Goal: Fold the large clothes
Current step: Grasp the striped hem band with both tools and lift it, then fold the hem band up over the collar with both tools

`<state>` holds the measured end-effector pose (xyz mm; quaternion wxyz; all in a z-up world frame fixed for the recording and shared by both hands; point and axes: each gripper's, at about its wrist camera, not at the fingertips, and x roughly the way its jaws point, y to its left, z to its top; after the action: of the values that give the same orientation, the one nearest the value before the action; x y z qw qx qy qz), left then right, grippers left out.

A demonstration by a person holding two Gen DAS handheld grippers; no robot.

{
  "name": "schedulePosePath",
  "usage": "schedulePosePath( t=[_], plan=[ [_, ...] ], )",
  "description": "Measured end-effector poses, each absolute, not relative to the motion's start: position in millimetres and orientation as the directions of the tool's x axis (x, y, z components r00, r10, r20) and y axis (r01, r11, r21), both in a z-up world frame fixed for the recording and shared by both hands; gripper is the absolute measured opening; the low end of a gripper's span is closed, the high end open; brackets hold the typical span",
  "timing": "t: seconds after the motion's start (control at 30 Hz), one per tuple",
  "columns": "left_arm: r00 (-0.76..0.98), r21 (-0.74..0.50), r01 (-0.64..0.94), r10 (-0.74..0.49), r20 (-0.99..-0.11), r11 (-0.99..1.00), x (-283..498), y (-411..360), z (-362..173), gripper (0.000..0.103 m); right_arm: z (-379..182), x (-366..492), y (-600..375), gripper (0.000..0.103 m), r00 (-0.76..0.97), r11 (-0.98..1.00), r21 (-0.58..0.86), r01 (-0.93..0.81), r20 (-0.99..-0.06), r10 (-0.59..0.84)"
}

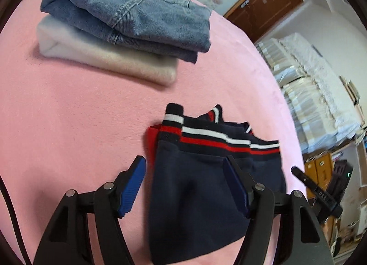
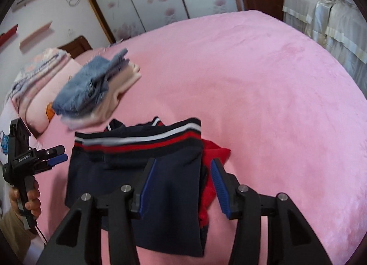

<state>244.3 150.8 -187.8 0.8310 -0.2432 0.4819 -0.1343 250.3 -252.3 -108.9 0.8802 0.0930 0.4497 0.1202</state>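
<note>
Lying folded on the pink bed (image 2: pixel 263 81), the navy sweater (image 2: pixel 137 173) looks soft and floppy; both the left gripper (image 1: pixel 185 182) and right gripper (image 2: pixel 181 184) hover spread wide, best pinching its layered edges.

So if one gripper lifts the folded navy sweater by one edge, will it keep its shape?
Probably not. The navy sweater is soft knit and already sags into creases, so it would likely droop and unfold. Its layers sit loosely, with a red part sticking out, so they may slide apart.
</note>
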Motion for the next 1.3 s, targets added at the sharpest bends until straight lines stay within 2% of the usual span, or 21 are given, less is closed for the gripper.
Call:
schedulePosePath(
  t=[0.2, 0.27, 0.33, 0.47, 0.5, 0.53, 0.57, 0.6, 0.67, 0.87, 1.0, 1.13, 1.17, 1.23, 1.3],
  plan=[
    [0.469, -0.457, 0.034, -0.418, -0.778, 0.889, 265, 139, -202, 0.067, -130, 275, -263, 0.048, 0.522, 0.925, 0.369, -0.085, -0.774, 0.357],
    [0.457, -0.448, 0.046, -0.418, -0.785, 0.893, 275, 135, -207, 0.062, -135, 282, -265, 0.048, 0.516, 0.920, 0.383, -0.079, -0.774, 0.367],
    [0.448, -0.448, 0.068, -0.429, -0.785, 0.891, 282, 132, -210, 0.039, -139, 289, -265, 0.048, 0.509, 0.914, 0.397, -0.080, -0.773, 0.380],
    [0.450, -0.411, 0.091, -0.406, -0.796, 0.907, 291, 125, -212, 0.029, -143, 301, -263, 0.048, 0.508, 0.909, 0.407, -0.089, -0.767, 0.393],
    [0.456, -0.403, 0.092, -0.399, -0.796, 0.910, 292, 125, -211, 0.021, -143, 303, -262, 0.048, 0.505, 0.906, 0.413, -0.095, -0.764, 0.401],
    [0.465, -0.388, 0.091, -0.384, -0.798, 0.917, 292, 124, -210, 0.013, -144, 304, -261, 0.043, 0.504, 0.905, 0.413, -0.099, -0.764, 0.403],
    [0.473, -0.373, 0.086, -0.368, -0.801, 0.924, 291, 125, -209, 0.013, -144, 306, -259, 0.025, 0.503, 0.912, 0.399, -0.098, -0.771, 0.392],
    [0.478, -0.362, 0.084, -0.356, -0.803, 0.928, 290, 125, -208, 0.011, -145, 306, -257, 0.018, 0.499, 0.920, 0.378, -0.100, -0.781, 0.375],
    [0.499, -0.329, 0.085, -0.326, -0.803, 0.940, 286, 120, -202, 0.011, -143, 302, -257, 0.012, 0.511, 0.930, 0.353, -0.100, -0.784, 0.353],
    [0.546, -0.256, 0.118, -0.278, -0.790, 0.960, 286, 100, -187, 0.010, -112, 276, -265, 0.011, 0.629, 0.943, 0.326, -0.066, -0.720, 0.293],
    [0.473, -0.319, 0.039, -0.299, -0.829, 0.947, 307, 110, -221, 0.011, -147, 296, -267, 0.011, 0.553, 0.950, 0.313, -0.014, -0.789, 0.269],
    [0.463, -0.425, -0.007, -0.374, -0.804, 0.905, 308, 127, -222, 0.020, -161, 300, -280, 0.020, 0.521, 0.917, 0.394, 0.059, -0.795, 0.309],
    [0.466, -0.419, -0.006, -0.368, -0.804, 0.908, 307, 129, -219, 0.024, -156, 297, -284, 0.027, 0.535, 0.908, 0.412, 0.070, -0.784, 0.314],
    [0.494, -0.367, -0.010, -0.315, -0.811, 0.930, 300, 130, -207, 0.033, -140, 288, -287, 0.035, 0.578, 0.914, 0.400, 0.070, -0.763, 0.290],
    [0.530, -0.333, -0.013, -0.276, -0.802, 0.943, 293, 129, -195, 0.034, -122, 279, -284, 0.035, 0.618, 0.932, 0.359, 0.041, -0.742, 0.259]
  ],
)
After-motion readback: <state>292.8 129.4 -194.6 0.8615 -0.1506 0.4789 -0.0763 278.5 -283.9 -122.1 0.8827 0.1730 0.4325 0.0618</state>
